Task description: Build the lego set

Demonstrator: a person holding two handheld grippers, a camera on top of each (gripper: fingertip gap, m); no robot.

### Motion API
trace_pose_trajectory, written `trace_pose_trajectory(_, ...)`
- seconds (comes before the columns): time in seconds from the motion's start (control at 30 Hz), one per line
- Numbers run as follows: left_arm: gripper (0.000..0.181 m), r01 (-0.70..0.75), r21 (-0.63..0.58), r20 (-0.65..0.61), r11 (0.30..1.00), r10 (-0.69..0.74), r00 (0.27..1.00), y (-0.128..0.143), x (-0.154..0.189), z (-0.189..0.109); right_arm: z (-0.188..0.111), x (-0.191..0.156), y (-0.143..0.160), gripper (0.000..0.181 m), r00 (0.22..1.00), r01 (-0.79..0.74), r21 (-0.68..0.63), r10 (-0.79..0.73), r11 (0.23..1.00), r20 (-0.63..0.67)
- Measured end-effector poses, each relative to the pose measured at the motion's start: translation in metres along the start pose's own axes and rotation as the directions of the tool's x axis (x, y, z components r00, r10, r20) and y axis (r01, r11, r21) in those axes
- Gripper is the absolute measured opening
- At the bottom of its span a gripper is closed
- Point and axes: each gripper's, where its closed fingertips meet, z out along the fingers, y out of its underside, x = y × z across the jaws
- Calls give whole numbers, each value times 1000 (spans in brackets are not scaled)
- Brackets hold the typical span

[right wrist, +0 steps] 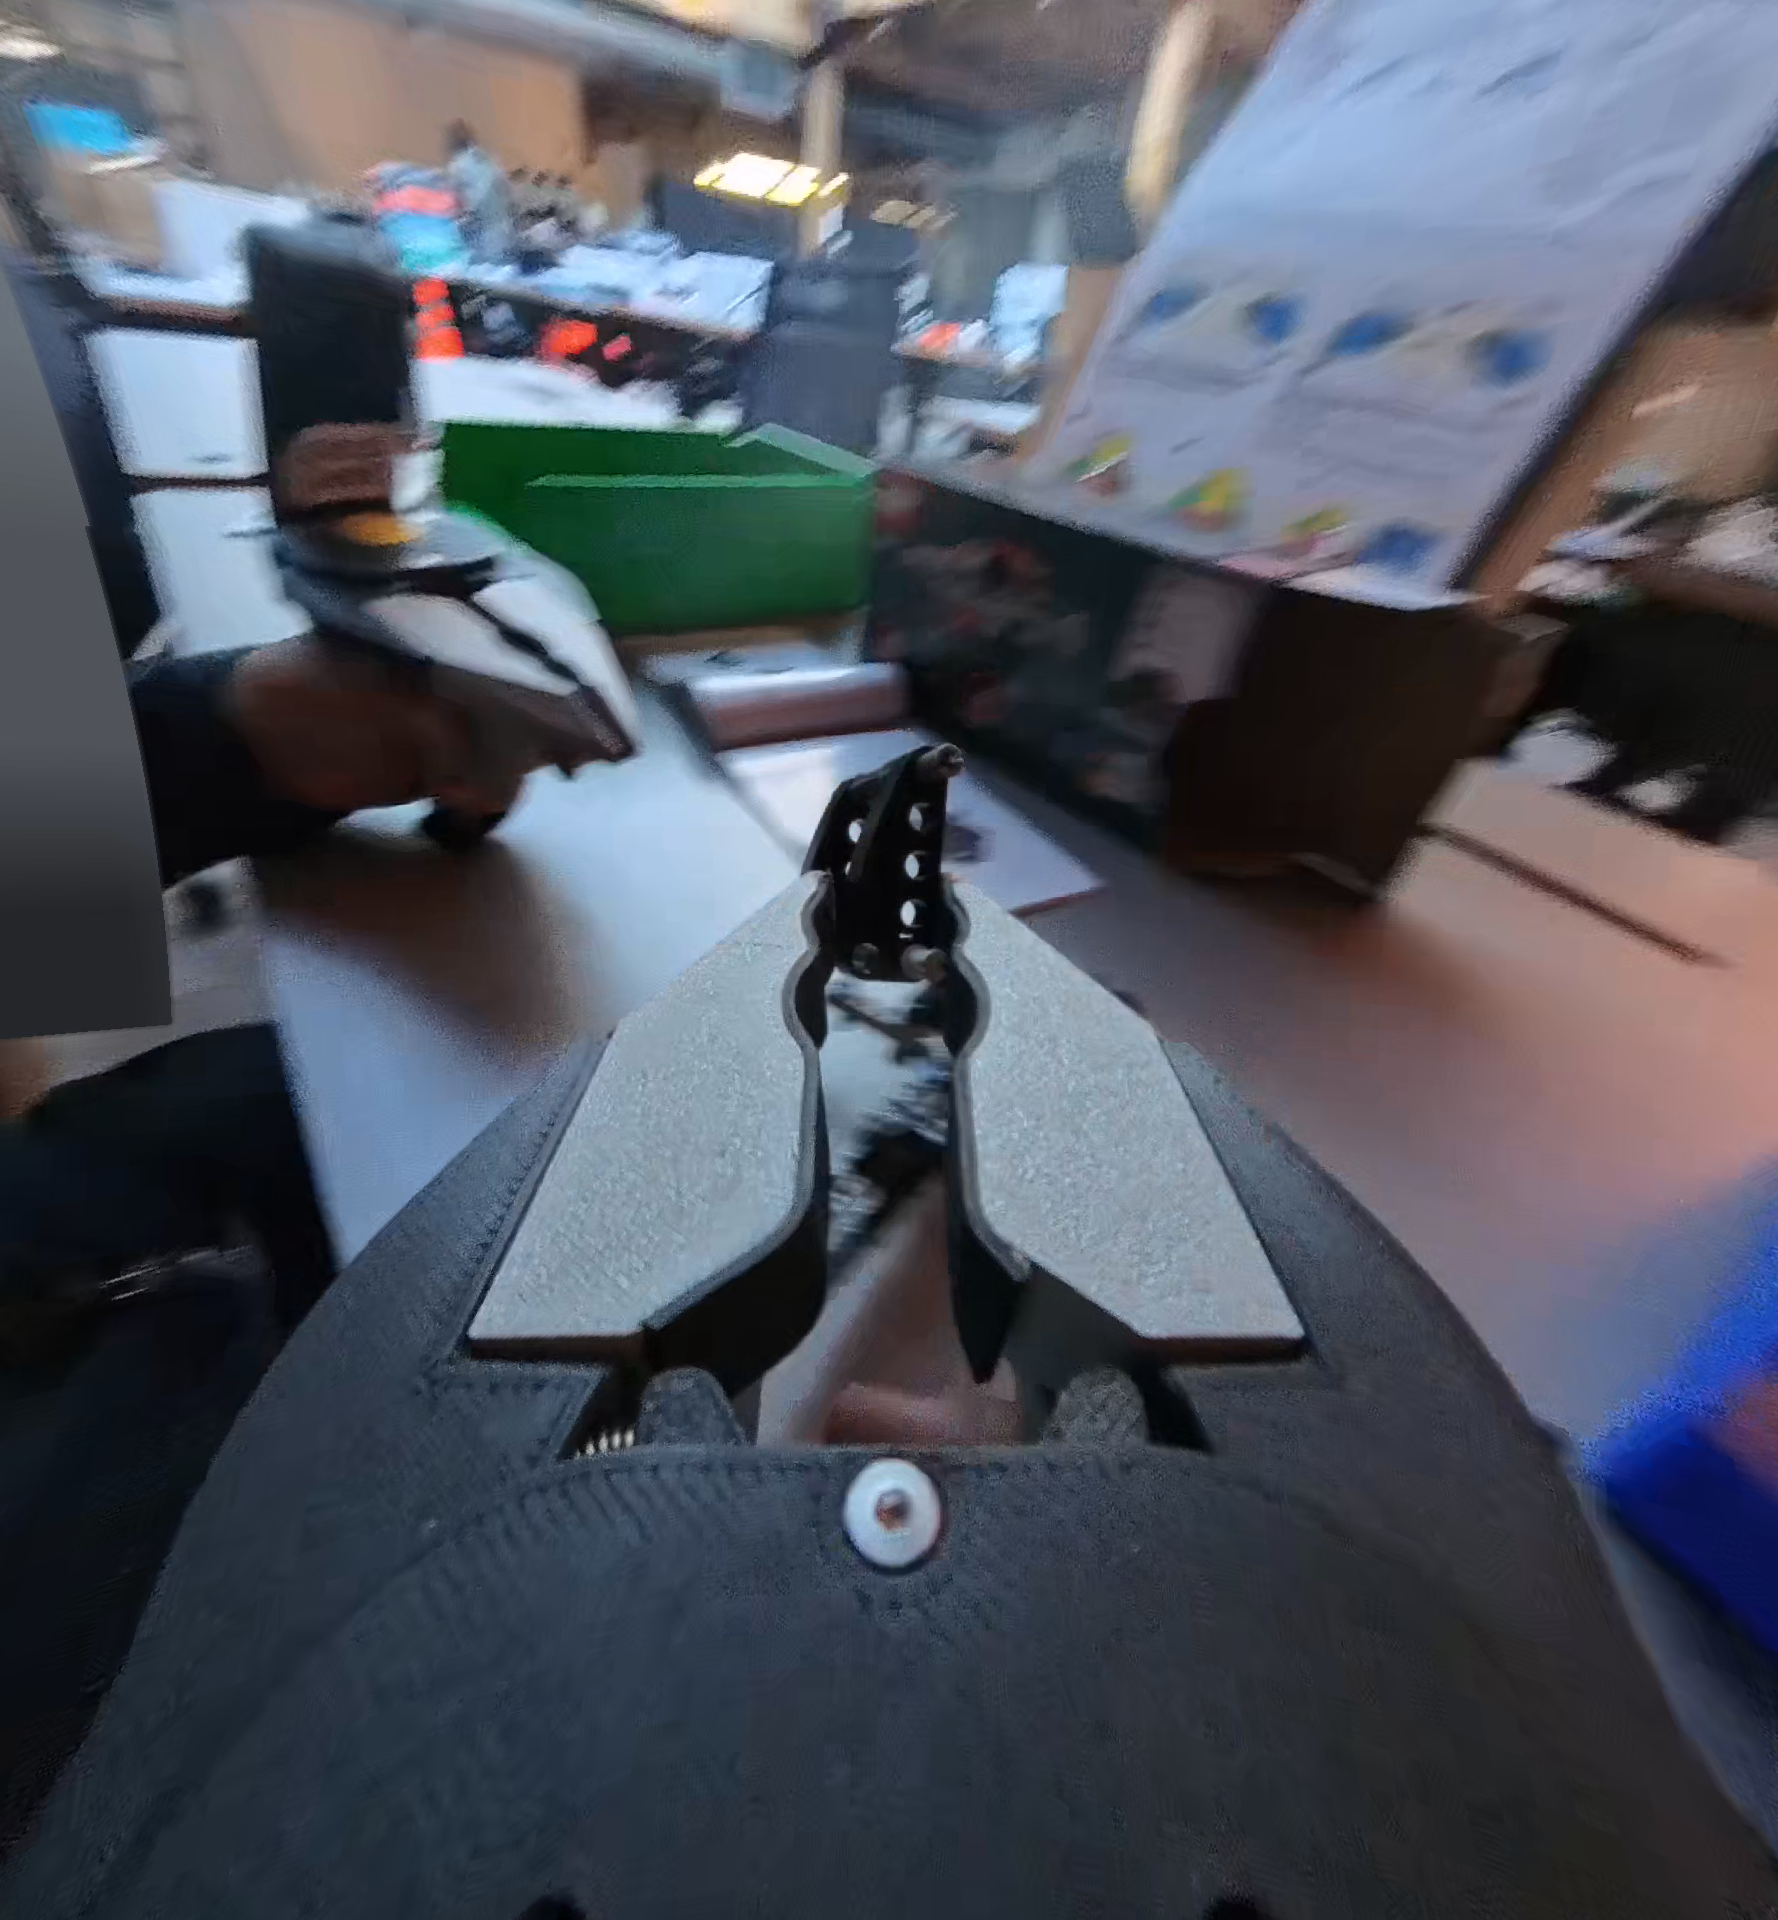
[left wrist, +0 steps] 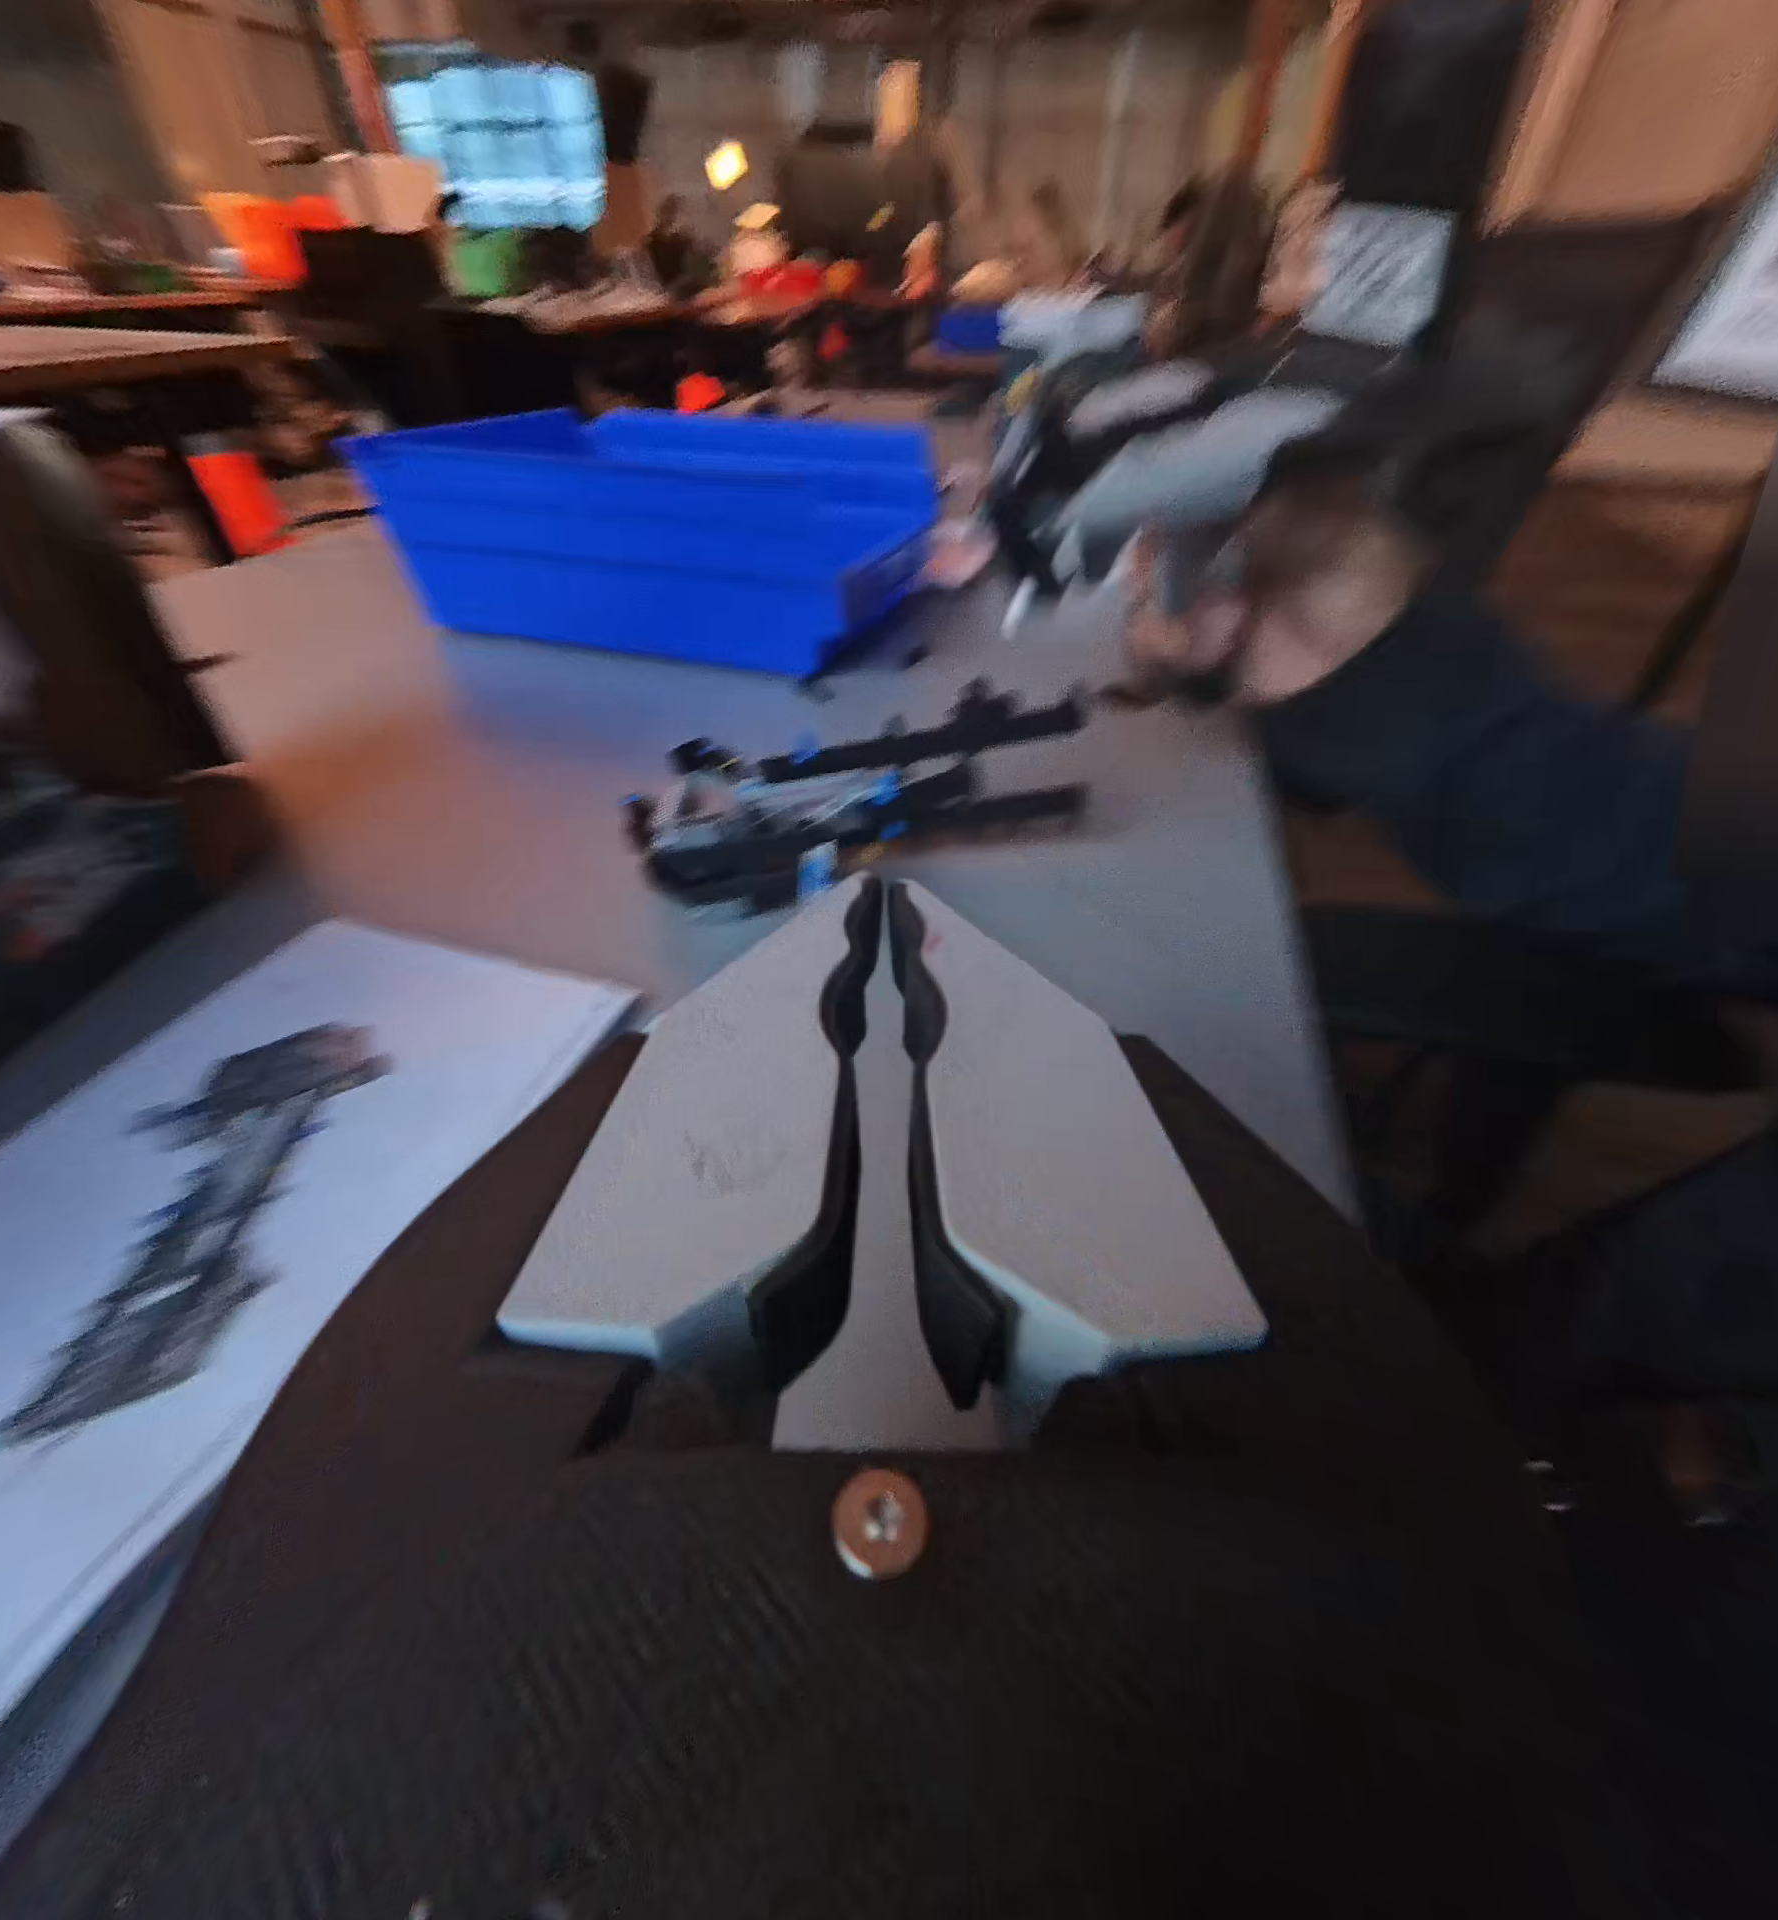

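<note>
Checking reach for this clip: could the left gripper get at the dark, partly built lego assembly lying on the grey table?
Probably yes: the left gripper, empty and shut, points at the partly built lego assembly just ahead, with nothing between them on the grey table.

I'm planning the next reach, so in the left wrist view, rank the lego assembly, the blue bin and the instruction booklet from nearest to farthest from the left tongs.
1. Lego assembly, just ahead of the left tongs.
2. Instruction booklet, lower left.
3. Blue bin, far ahead.

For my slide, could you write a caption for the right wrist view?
Right gripper clamps a black holed lego beam upright above the table.
</note>
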Motion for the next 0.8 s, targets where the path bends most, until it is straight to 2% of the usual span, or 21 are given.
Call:
trace_pose_trajectory(0.03, 0, -33, -50, 72, 998, 36, 997, 7, -12, -2, -14, 21, -3, 15, 997, 20, 48, -17, 999, -71)
trace_pose_trajectory(0.13, 0, -110, -108, 130, 988, 124, 984, 13, -15, -2, -45, 66, 4, 15, 981, 31, 136, -4, 990, -195)
trace_pose_trajectory(0.23, 0, -201, -179, 159, 963, 230, 960, 21, -14, 3, -45, 85, 18, 15, 978, -34, 133, 60, 991, -200)
trace_pose_trajectory(0.27, 0, -232, -206, 170, 951, 269, 948, 24, -15, 4, -43, 84, 16, 15, 980, -23, 120, 47, 992, -193)
trace_pose_trajectory(0.37, 0, -270, -244, 189, 931, 319, 929, 29, -17, 5, -37, 91, 16, 15, 958, 85, 77, -60, 993, -281)
trace_pose_trajectory(0.47, 0, -242, -218, 216, 945, 289, 933, 25, -21, 1, -27, 87, 23, 15, 961, 87, 23, -78, 996, -264)
trace_pose_trajectory(0.67, 10, -61, -72, 252, 996, 77, 965, 10, -38, -15, -23, 82, 27, 15, 937, 190, -36, -192, 981, -292)
trace_pose_trajectory(0.8, 10, -35, -43, 263, 998, 45, 964, 8, -37, -25, -20, 84, 33, 15, 923, 213, -84, -229, 973, -309)
